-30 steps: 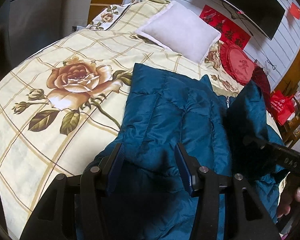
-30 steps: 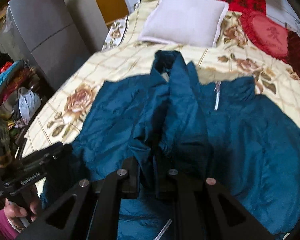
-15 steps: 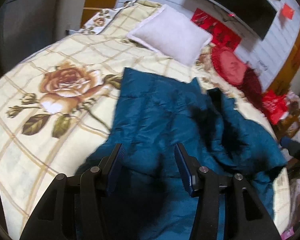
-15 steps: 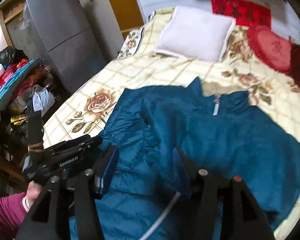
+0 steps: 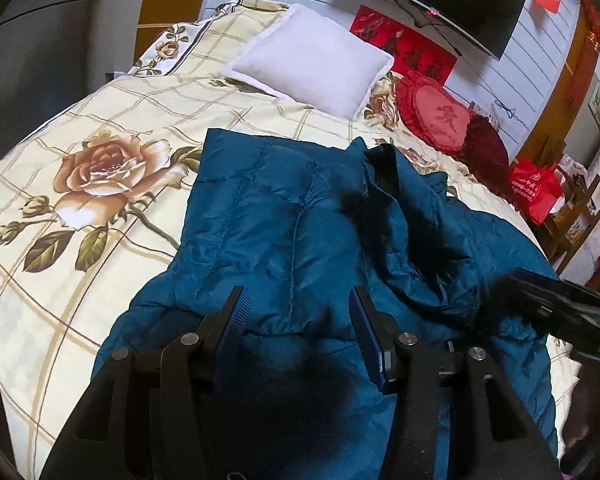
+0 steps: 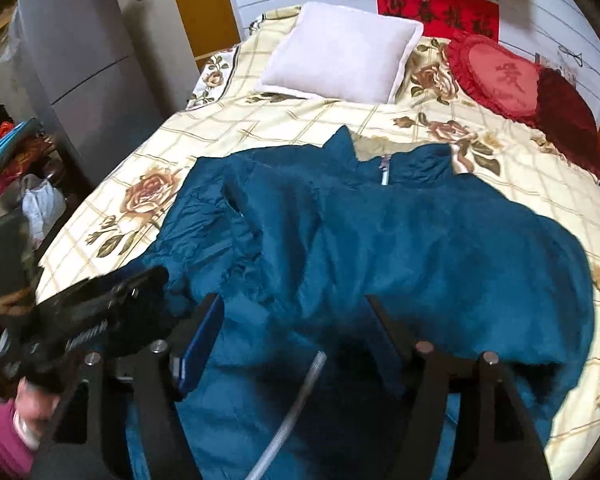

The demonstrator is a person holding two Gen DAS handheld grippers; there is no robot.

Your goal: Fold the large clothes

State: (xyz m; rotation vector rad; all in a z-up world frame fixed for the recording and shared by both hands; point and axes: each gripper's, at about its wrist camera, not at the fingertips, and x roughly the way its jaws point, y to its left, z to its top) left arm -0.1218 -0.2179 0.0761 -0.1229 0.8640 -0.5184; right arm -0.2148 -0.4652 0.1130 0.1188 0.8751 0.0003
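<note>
Right now the teal padded jacket [image 6: 380, 240] is lying spread across the bed [image 6: 500, 152], collar toward the white pillow [image 6: 340, 56] and hem toward the cameras, covering much of the rose-printed quilt [image 5: 100, 184]. Judging by how it lies, the folding is only getting started: in the right wrist view the jacket's left side is sitting doubled over the front, bunched and wrinkled rather than squared, while the other half is lying flat and unfolded out to the right, with the zipper pull [image 6: 385, 172] showing at the neck. A tidy side fold on both halves, the sleeves, and the final fold from hem to collar all appear to be waiting. The left tongs [image 5: 298, 328] are hanging above the folded-over panel with the jaws standing wide apart and nothing between them; the right tongs [image 6: 296, 344] are likewise gaping over the hem, gripping no cloth. As for containers, a red bag [image 5: 536, 188] is standing beside the bed to the right, its contents hidden, and at the left edge of the right wrist view a cluttered heap of bags and cloth [image 6: 16, 184] is sitting by the grey fridge [image 6: 80, 64], too jumbled to sort out.
</note>
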